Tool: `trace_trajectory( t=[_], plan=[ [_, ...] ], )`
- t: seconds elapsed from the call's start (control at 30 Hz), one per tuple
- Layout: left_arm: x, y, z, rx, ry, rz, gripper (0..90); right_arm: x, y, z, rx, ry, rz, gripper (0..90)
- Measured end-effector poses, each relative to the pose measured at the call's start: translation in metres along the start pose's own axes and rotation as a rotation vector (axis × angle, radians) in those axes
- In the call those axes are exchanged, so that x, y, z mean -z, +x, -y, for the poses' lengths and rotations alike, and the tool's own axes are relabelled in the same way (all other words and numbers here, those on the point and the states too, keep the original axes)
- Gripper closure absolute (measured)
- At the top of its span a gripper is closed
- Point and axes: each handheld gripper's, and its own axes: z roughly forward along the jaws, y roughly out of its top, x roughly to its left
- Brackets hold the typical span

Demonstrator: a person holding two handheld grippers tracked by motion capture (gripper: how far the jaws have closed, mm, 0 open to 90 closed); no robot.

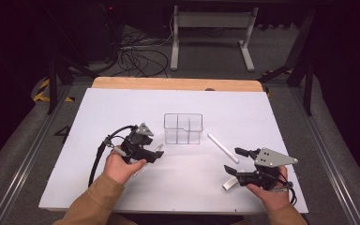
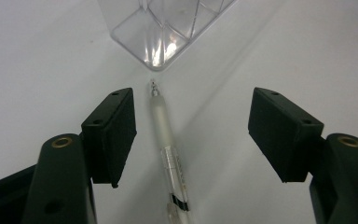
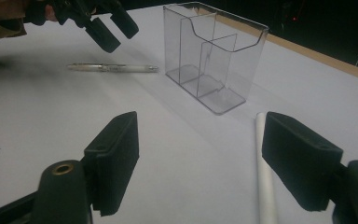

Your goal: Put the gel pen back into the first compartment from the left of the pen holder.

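- The jaws of the left gripper (image 2: pixel 191 135) stand spread over a frosted pen (image 2: pixel 168 149) that lies flat on the white table (image 1: pixel 215 187); the pads do not touch it.
- The pen lies nearer that gripper's left pad, its tip toward a corner of the clear organizer (image 2: pixel 168 32), close to it but apart.
- In the right gripper view the same pen (image 3: pixel 114 68) lies just left of the organizer (image 3: pixel 214 60), under the left gripper (image 3: pixel 109 28).
- The jaws of the right gripper (image 3: pixel 200 163) are spread too, gripping nothing.
- A white stick (image 3: pixel 265 182) lies on the table just inside its right pad.
- In the high view the organizer (image 1: pixel 183 128) stands upright between the two grippers, with three compartments.
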Motion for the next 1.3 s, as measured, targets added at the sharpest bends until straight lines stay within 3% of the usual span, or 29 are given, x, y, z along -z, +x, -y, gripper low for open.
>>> trace_trajectory(
  t=[0.13, 0.33, 0.47, 0.77, 1.1, 1.3],
  plan=[
    [-0.003, -0.001, 0.003, 0.014, 0.012, -0.023, 34.9, 0.000, 0.000, 0.000, -0.004, 0.000, -0.001, 28.1],
    [-0.004, -0.001, 0.006, 0.030, 0.025, -0.018, 37.3, 0.001, 0.000, 0.000, -0.004, -0.005, 0.001, 28.1],
    [-0.006, -0.002, 0.007, 0.010, 0.050, -0.035, 39.8, 0.000, 0.000, 0.000, -0.005, -0.002, 0.000, 28.1],
    [-0.007, -0.003, 0.007, 0.025, 0.078, -0.053, 47.7, 0.000, 0.000, 0.000, -0.010, -0.004, 0.001, 28.1],
    [-0.014, 0.001, 0.007, 0.113, 0.163, -0.048, 57.9, -0.001, 0.000, 0.000, -0.003, 0.002, 0.003, 28.1],
    [-0.017, 0.004, 0.003, 0.190, 0.215, -0.020, 62.0, -0.001, 0.000, 0.001, 0.003, 0.003, 0.005, 28.1]
  ],
)
